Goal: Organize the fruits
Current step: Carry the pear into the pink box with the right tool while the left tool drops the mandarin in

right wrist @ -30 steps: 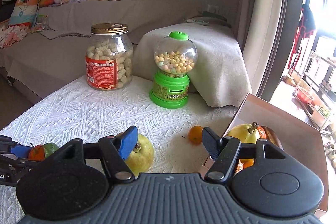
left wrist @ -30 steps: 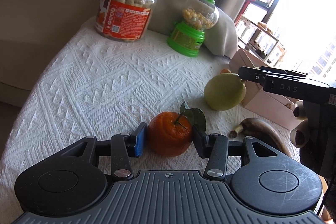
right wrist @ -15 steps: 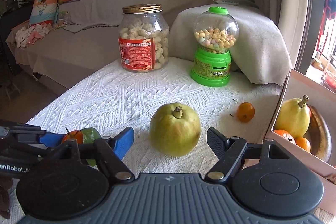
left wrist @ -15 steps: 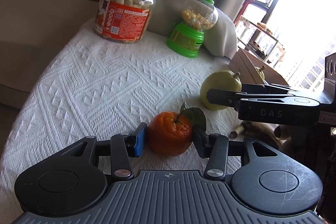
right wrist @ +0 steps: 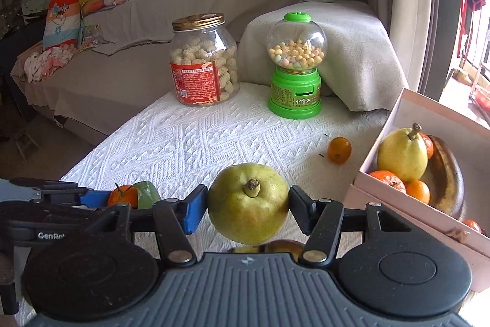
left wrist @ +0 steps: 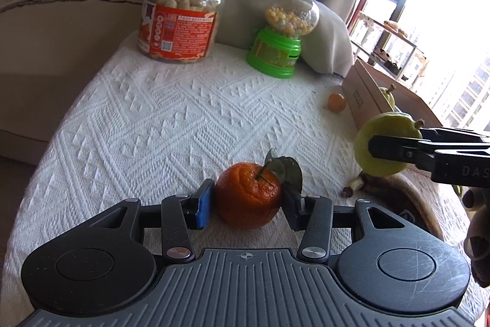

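The green pear (right wrist: 248,203) is sitting at the lower centre of the right wrist view, pinched between the right gripper (right wrist: 246,209), whose jaws have just been closing onto it; both pads are pressing its sides, stem end facing the camera. In the left wrist view the same pear (left wrist: 378,143) is showing at the right edge, lifted clear of the white cloth (left wrist: 171,118). The left gripper (left wrist: 246,204) is holding a leafy mandarin (left wrist: 248,199) at the lower centre of its frame, jaws part-spread and pressing on the fruit's sides (the fruit seems to be resting on the cloth). A dark banana (left wrist: 379,189) is lying at the lower right, below the pear. A small orange (right wrist: 339,150) is sitting on the cloth just beside the pink box (right wrist: 395,192) at the right, which is holding a yellow pear (right wrist: 401,153), oranges and another banana. A snack jar (right wrist: 203,63) and a green candy dispenser (right wrist: 295,72) are standing at the upper centre.
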A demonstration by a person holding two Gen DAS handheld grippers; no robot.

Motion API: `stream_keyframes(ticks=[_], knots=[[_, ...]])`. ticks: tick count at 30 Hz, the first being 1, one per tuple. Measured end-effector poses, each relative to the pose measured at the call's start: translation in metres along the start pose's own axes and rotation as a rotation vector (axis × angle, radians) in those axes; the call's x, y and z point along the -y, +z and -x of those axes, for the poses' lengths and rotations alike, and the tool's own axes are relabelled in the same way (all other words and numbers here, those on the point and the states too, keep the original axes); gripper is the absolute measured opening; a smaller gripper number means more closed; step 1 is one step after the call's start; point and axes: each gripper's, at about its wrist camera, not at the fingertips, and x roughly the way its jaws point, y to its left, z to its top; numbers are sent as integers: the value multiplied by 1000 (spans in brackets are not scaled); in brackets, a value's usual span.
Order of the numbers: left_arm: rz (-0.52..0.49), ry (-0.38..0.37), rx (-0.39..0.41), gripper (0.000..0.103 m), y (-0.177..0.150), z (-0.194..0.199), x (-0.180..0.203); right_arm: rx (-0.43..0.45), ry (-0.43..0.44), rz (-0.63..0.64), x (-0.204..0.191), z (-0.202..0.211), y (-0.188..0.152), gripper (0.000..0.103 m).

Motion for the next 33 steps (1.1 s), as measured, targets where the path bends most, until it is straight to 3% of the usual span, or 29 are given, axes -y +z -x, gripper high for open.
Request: stream_keyframes(ticks=[4,11,13,20,23,25,28,31,33], knots=[[-5,15,-28,51,1,2,9,16,-56,-41,25,43,-19,58],[-102,-115,-96,51,-18,3,67,5,-242,-163,85,99,-66,58],[-134,-193,-103,51,-17,6,92,8,-264,-206,100,113,-78,58],[-296,-420,17,51,60,9,198,136,-301,-256,129,161,-81,58],[-312,-461,5,51,92,-24,237,202,-315,-258,135,171,-72,58],[-275,-479,-77,51,104,-64,258,224,-327,-260,140,173,-68,58],[-228,-476,-188,51,106,-124,274,221,-332,-272,150,171,-71,58],[-257,-423,-200,50,100,-161,286,202,-339,-290,160,166,-75,58],[-279,-426,-224,51,96,-176,288,190,-344,-302,166,162,-79,58]])
